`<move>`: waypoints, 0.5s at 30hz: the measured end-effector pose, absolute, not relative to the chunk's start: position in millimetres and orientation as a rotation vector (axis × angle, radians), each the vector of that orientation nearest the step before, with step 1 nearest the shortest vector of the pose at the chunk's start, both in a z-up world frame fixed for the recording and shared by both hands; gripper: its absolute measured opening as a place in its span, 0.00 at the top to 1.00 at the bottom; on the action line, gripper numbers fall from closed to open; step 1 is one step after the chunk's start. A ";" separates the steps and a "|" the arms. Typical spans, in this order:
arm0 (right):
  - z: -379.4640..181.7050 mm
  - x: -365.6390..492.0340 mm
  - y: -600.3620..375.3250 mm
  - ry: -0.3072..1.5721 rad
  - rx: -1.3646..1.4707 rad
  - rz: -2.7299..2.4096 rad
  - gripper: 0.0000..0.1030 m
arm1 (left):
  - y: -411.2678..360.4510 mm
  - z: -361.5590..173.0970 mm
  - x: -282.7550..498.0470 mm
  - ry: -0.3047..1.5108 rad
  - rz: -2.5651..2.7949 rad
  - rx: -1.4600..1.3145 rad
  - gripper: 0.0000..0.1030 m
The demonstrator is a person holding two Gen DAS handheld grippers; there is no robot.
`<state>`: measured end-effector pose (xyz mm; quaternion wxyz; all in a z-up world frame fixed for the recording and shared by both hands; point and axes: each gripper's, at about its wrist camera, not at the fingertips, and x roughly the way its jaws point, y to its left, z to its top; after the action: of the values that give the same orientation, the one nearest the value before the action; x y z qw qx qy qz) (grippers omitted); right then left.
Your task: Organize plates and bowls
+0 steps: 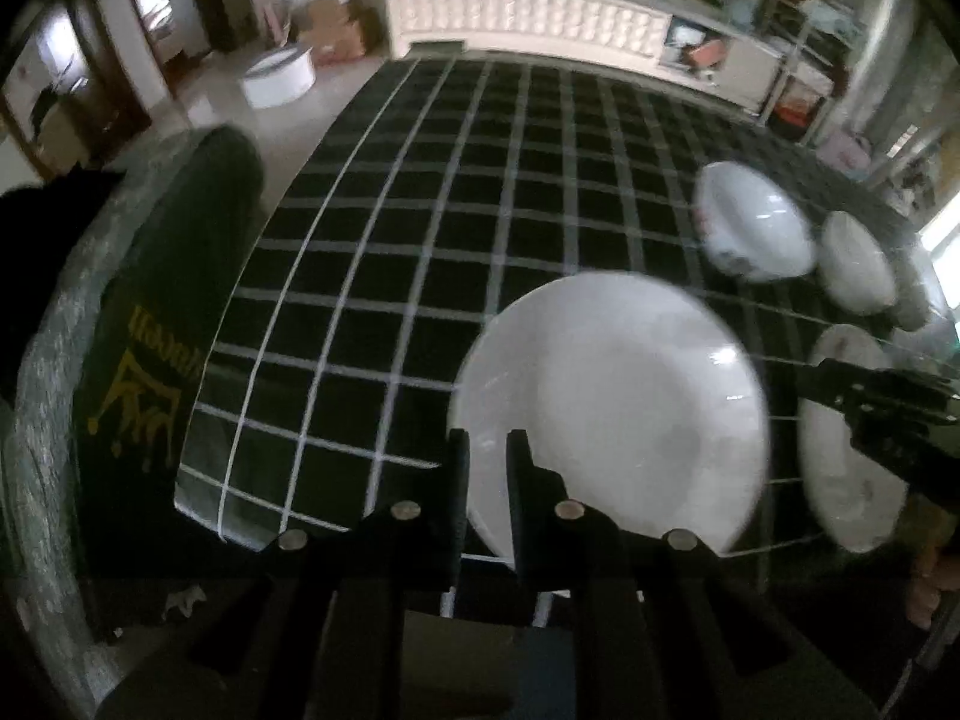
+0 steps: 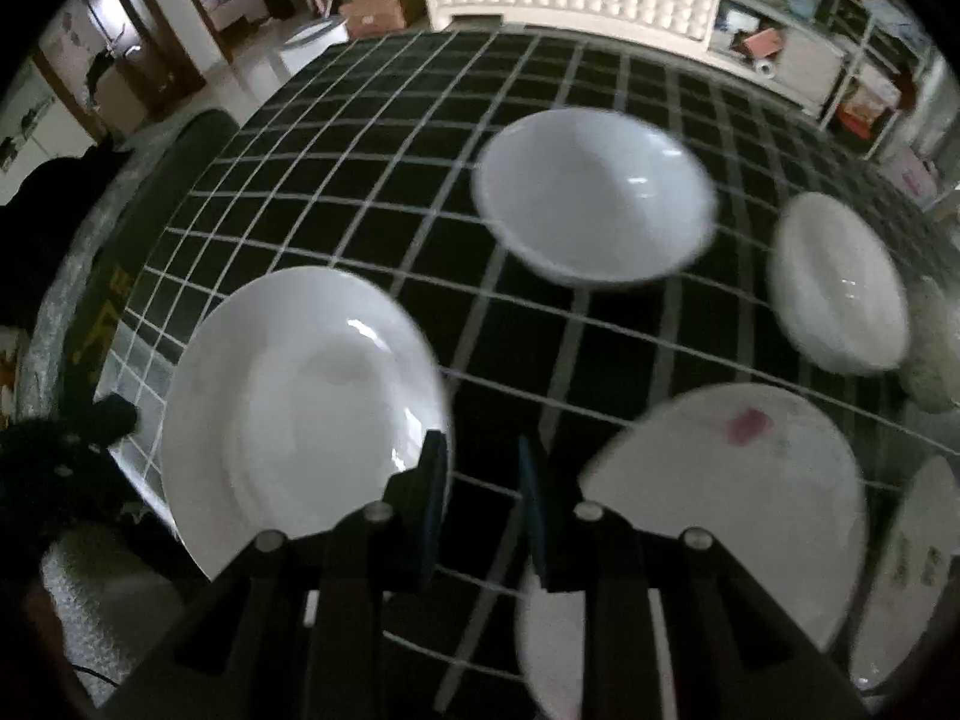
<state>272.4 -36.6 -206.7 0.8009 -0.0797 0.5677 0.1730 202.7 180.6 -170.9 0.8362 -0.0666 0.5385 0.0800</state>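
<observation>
Plate point(image 1: 612, 408) — white glazed ceramic, rigid, slippery, breakable; grip at rim. Left tongs point(image 1: 486, 450) pinching its rim; right tongs point(image 2: 480, 462) spread, empty.

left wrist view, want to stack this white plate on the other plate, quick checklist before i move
1. Left claw shut on the white plate rim: ok.
2. Grip depth: only the near rim is pinched, so the plate may tip: not ok.
3. Right claw gripping the pink-marked plate: cannot tell; tablecloth shows between its fingers.
4. Centre bowl and right bowl apart from both plates: ok.
5. White plate lifted off the tablecloth: cannot tell.
</observation>
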 end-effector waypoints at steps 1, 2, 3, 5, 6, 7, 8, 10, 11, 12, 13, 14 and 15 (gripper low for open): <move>-202.4 270.8 -46.3 1.212 -0.166 0.358 0.72 | 171.8 -165.3 203.9 1.134 0.148 -0.136 0.89; -199.2 270.6 -53.6 1.208 -0.163 0.348 0.72 | 160.3 -159.3 206.4 1.130 0.118 -0.133 0.89; -194.5 269.0 -64.8 1.201 -0.155 0.334 0.72 | 150.9 -156.0 210.6 1.130 0.094 -0.130 0.89; -188.0 264.0 -81.7 1.190 -0.144 0.312 0.72 | 125.5 -151.9 216.4 1.132 0.027 -0.128 0.89; -184.1 262.1 -94.6 1.183 -0.137 0.293 0.72 | 114.2 -151.3 219.8 1.135 -0.003 -0.123 0.89; -182.0 261.0 -101.7 1.177 -0.134 0.284 0.72 | 103.8 -153.3 227.0 1.138 -0.018 -0.117 0.89; -179.4 258.9 -112.6 1.171 -0.132 0.271 0.72 | 89.1 -154.9 231.7 1.144 -0.044 -0.101 0.89; -175.6 254.6 -133.3 1.159 -0.136 0.237 0.72 | 67.2 -160.1 238.7 1.159 -0.090 -0.087 0.89; -174.2 253.8 -145.2 1.156 -0.140 0.217 0.72 | 55.1 -163.8 242.5 1.169 -0.112 -0.078 0.89; -173.3 253.1 -154.6 1.153 -0.138 0.204 0.72 | 44.3 -168.4 246.6 1.180 -0.128 -0.067 0.89; -173.6 252.9 -163.7 1.152 -0.134 0.188 0.72 | 36.0 -172.5 248.8 1.189 -0.139 -0.056 0.89; -173.9 252.9 -173.2 1.154 -0.131 0.174 0.72 | 27.2 -175.8 248.8 1.194 -0.147 -0.050 0.89; -176.0 253.8 -178.8 1.157 -0.127 0.162 0.72 | 21.1 -180.0 251.9 1.202 -0.155 -0.045 0.89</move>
<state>253.8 -178.8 -176.0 0.8324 -0.0597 0.5457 0.0763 251.9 21.1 -180.0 0.8216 -0.0213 0.5649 -0.0730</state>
